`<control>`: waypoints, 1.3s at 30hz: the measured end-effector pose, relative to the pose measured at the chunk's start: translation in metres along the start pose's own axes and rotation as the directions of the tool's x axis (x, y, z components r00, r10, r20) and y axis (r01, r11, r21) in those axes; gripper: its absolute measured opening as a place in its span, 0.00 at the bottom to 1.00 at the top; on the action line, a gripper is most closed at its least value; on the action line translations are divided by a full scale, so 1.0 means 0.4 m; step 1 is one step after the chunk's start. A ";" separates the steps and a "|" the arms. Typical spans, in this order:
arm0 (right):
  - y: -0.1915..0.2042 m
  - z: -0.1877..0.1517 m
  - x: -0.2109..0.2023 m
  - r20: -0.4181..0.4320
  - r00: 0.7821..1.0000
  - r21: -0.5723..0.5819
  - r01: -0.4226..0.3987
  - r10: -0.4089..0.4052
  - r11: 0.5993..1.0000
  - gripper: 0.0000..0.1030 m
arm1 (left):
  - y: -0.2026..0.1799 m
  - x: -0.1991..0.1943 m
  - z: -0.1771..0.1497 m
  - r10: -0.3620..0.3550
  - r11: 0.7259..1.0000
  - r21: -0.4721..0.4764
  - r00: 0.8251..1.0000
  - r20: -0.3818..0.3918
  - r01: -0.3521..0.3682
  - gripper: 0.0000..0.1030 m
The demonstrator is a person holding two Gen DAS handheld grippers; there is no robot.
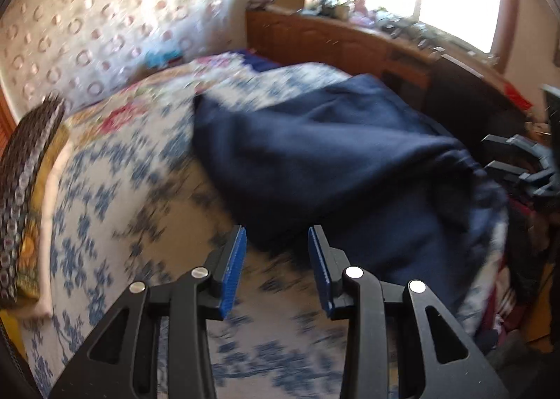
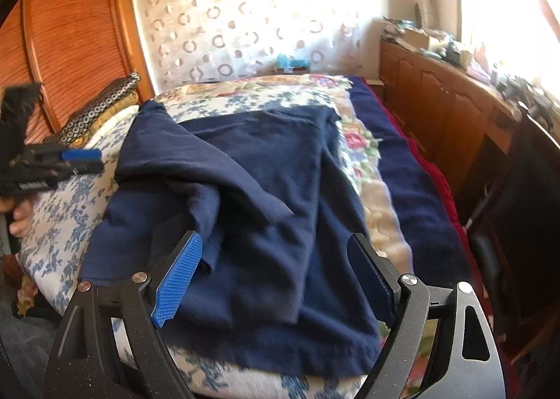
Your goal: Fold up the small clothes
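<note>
A navy garment (image 2: 252, 206) lies rumpled on the bed, one flap folded across its middle. My right gripper (image 2: 276, 241) hovers open and wide over the garment's near end, and its blue pads press on nothing. In the left wrist view the same navy garment (image 1: 332, 153) lies ahead and to the right. My left gripper (image 1: 276, 241) is open by a narrow gap just short of the cloth's near edge, with only bedcover showing between its fingers. The right gripper (image 1: 518, 160) shows at the right edge. A hand holds the left gripper (image 2: 77, 159) at the bed's left side.
The bed has a white cover with blue flowers (image 2: 63, 224), and a navy blanket (image 2: 413, 188) lies along its right side. A patterned pillow (image 2: 101, 104) leans by the louvred wooden wardrobe (image 2: 70, 31). A cluttered wooden dresser (image 2: 437, 101) runs under the bright window.
</note>
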State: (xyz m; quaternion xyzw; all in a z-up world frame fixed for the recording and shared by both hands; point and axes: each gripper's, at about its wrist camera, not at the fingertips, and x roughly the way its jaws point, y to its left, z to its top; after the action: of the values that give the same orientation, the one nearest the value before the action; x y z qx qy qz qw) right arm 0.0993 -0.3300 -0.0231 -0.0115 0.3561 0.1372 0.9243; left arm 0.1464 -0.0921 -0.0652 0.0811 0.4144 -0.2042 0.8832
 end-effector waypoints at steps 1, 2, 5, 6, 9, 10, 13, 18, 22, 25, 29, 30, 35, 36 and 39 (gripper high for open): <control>0.008 0.008 0.007 0.000 1.000 -0.012 -0.007 0.007 1.000 0.84 | 0.013 0.010 -0.008 0.006 1.000 -0.010 1.000 -0.009 -0.006 0.35; 0.019 0.020 0.019 -0.004 1.000 -0.028 -0.015 0.015 1.000 0.84 | 0.026 0.020 -0.017 0.010 1.000 -0.020 1.000 -0.019 -0.011 0.35; 0.049 0.045 0.049 -0.014 1.000 -0.069 -0.028 0.027 0.997 0.84 | 0.051 0.041 -0.039 0.025 0.999 -0.037 0.999 -0.035 -0.026 0.34; 0.059 0.052 0.061 -0.019 0.999 -0.082 -0.035 0.033 0.996 0.84 | 0.054 0.045 -0.045 0.029 0.999 -0.040 0.999 -0.036 -0.030 0.35; 0.079 0.069 0.106 -0.050 0.998 -0.115 -0.050 0.044 0.992 0.84 | 0.063 0.055 -0.056 0.038 0.998 -0.039 0.999 -0.028 -0.039 0.34; 0.086 0.072 0.126 -0.068 0.997 -0.132 -0.052 0.043 0.990 0.84 | 0.064 0.057 -0.060 0.042 0.999 -0.034 0.999 -0.024 -0.042 0.35; 0.101 0.072 0.159 -0.109 0.994 -0.172 -0.045 0.026 0.984 0.84 | 0.062 0.052 -0.062 0.040 0.999 -0.032 0.999 -0.004 -0.040 0.35; 0.110 0.065 0.189 -0.147 0.989 -0.219 -0.038 0.006 0.975 0.77 | 0.067 0.055 -0.058 0.031 0.999 -0.034 1.000 0.001 -0.031 0.39; 0.104 0.066 0.195 -0.163 0.986 -0.213 -0.056 0.021 0.975 0.64 | 0.067 0.060 -0.054 0.033 0.999 -0.023 0.999 -0.001 -0.033 0.42; 0.098 0.069 0.207 -0.180 0.983 -0.202 -0.058 0.021 0.978 0.50 | 0.066 0.063 -0.053 0.030 0.999 -0.029 1.000 -0.001 -0.030 0.45; 0.101 0.076 0.194 -0.171 0.984 -0.201 -0.077 0.043 0.977 0.23 | 0.061 0.064 -0.053 0.037 0.999 -0.018 0.999 -0.004 -0.037 0.50; 0.104 0.078 0.188 -0.167 0.985 -0.203 -0.084 0.051 0.976 0.15 | 0.061 0.064 -0.053 0.038 0.999 -0.022 0.999 -0.004 -0.038 0.50; 0.128 0.106 0.116 -0.092 0.990 -0.193 -0.123 0.107 0.974 0.09 | 0.066 0.064 -0.053 0.035 0.999 -0.025 0.999 -0.004 -0.035 0.50; 0.133 0.110 0.104 -0.080 0.990 -0.194 -0.126 0.113 0.973 0.09 | 0.067 0.064 -0.053 0.037 0.999 -0.024 0.999 -0.004 -0.037 0.50; 0.149 0.123 0.039 -0.025 0.989 -0.195 -0.145 0.143 0.970 0.08 | 0.069 0.063 -0.055 0.035 0.999 -0.024 0.999 -0.003 -0.035 0.50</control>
State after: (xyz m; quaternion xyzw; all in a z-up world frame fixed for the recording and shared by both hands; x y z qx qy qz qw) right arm 0.1272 -0.2630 0.0080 -0.0774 0.3458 0.2384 0.9042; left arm 0.1573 -0.0678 -0.0994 0.0781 0.4166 -0.1836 0.8869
